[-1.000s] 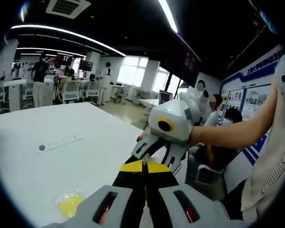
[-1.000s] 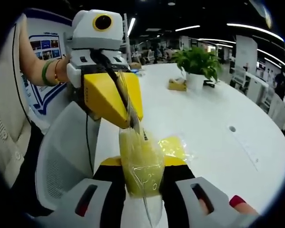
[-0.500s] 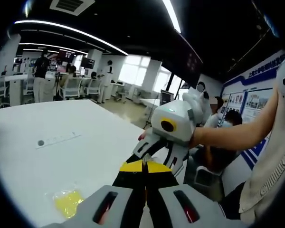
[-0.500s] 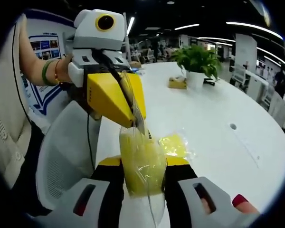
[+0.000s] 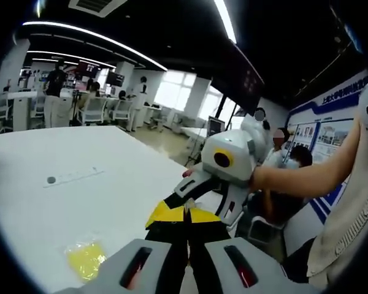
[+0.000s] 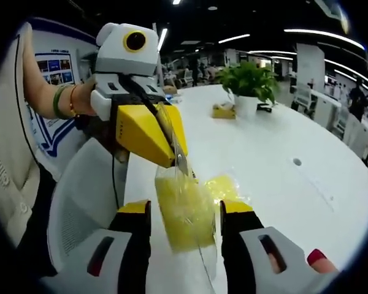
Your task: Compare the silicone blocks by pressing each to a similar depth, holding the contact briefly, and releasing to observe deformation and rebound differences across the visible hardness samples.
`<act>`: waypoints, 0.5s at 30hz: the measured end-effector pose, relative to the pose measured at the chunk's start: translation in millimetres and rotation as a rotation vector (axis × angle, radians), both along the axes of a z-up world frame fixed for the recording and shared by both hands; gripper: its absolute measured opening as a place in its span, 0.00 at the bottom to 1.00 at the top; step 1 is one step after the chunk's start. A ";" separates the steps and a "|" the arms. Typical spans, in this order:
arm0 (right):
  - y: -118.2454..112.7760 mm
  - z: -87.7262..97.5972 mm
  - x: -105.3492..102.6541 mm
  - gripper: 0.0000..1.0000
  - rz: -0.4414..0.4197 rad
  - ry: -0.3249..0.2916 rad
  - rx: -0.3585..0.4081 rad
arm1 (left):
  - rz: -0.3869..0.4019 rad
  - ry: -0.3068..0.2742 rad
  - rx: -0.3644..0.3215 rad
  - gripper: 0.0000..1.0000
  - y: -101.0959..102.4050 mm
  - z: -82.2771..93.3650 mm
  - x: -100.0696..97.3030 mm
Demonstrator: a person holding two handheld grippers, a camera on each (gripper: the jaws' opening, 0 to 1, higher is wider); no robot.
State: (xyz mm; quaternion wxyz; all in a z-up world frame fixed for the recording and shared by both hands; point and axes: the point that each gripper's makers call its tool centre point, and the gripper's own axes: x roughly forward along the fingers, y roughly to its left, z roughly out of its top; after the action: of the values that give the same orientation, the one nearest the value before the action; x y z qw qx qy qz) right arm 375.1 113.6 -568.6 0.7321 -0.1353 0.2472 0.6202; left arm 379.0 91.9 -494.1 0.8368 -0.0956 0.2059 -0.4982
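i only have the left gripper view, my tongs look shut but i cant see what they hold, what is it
observer: A clear bag with a yellow block inside; the left tongs pinch its top edge.
operator: are the right tongs squeezing the block
observer: No. The right tongs are open, one jaw on each side of the block with a gap at both.
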 end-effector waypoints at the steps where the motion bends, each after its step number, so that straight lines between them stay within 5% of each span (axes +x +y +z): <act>1: -2.2 0.1 0.6 0.45 -0.019 0.000 0.008 | 0.002 0.001 0.001 0.00 -0.1 -0.8 0.1; 15: -49.5 14.1 -7.1 0.59 -0.245 -0.021 0.144 | 0.006 0.029 -0.010 0.00 -6.0 -5.7 0.3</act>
State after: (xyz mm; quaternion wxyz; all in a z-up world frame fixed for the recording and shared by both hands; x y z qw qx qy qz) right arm 368.1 64.2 -554.5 0.8128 -0.0577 0.2088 0.5407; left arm 379.3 85.9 -499.7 0.8348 -0.1078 0.2153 -0.4951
